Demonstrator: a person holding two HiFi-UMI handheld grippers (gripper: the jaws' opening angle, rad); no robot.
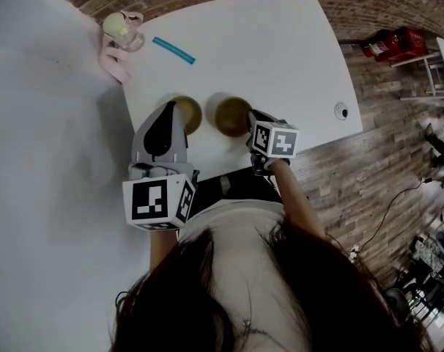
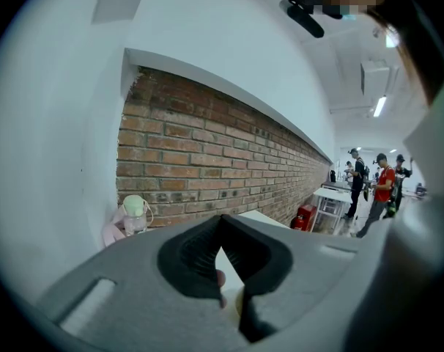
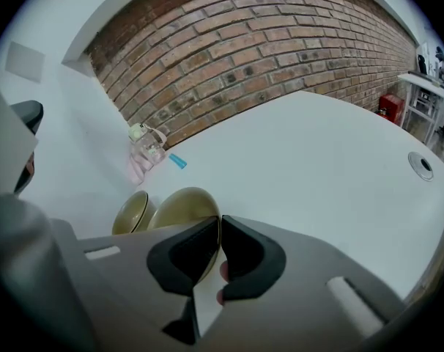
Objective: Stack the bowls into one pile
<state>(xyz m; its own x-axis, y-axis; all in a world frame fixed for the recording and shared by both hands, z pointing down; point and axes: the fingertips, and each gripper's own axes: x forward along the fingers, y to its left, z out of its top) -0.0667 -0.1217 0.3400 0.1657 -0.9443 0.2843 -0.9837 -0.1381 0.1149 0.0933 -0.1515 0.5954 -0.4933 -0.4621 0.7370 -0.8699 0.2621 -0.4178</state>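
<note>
Two olive-gold bowls stand side by side near the front edge of the white table (image 1: 280, 42). My right gripper (image 1: 250, 117) is at the near side of the right bowl (image 1: 231, 116). In the right gripper view its jaws (image 3: 220, 222) are shut on that bowl's (image 3: 179, 205) rim, and the left bowl (image 3: 132, 213) sits just beyond it. My left gripper (image 1: 171, 107) hangs over the near-left part of the left bowl (image 1: 190, 114). It points up toward the brick wall and its tips (image 2: 222, 222) are shut. Only a yellowish sliver shows low in the gap between its pads.
A clear bottle with a green lid (image 1: 119, 28) and a pink strap stands at the table's far left corner. A blue stick (image 1: 174, 50) lies beside it. A cable hole (image 1: 341, 111) is near the right edge. Red extinguishers (image 1: 394, 44) and people (image 2: 383, 189) are off to the right.
</note>
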